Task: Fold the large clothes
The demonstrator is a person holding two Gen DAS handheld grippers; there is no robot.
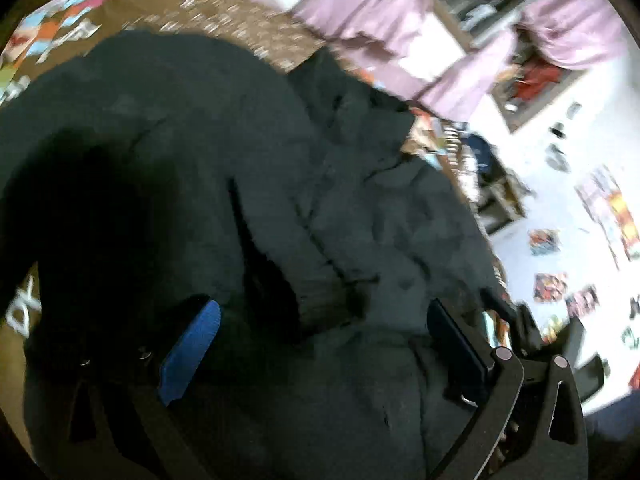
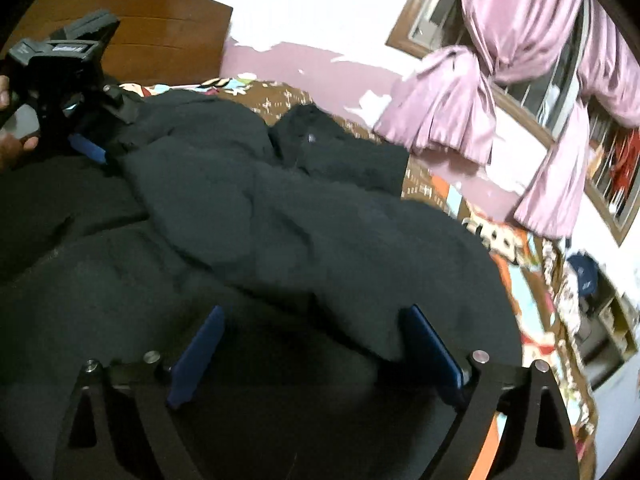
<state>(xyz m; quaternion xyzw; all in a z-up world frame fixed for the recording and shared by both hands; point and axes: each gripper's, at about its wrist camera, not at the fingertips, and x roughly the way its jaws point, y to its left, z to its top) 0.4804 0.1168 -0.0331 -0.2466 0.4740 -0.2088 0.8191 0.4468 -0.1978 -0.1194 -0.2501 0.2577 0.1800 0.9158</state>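
While the big dark coat (image 2: 304,216) lies spread out and lumpy on the bed (image 2: 516,264), I hold both of my tools over it. My right gripper (image 2: 316,356) has its jaws spread wide, with only coat under them and nothing pinched. My left gripper (image 1: 324,344) has its jaws spread wide too, and they pinch nothing. In the right wrist view I can see my left gripper (image 2: 90,148) at the far side of the coat, with my hand (image 2: 16,148) on its handle. It has a small white label, too blurry to read. The bed cover is brown with bright cartoon shapes. White letters (image 1: 26,308) show on it by the coat's edge; they look like "DX". A little shelf (image 2: 608,312) by the wall holds something dark blue (image 2: 582,276). Pink curtains (image 2: 516,92) hang at the window.
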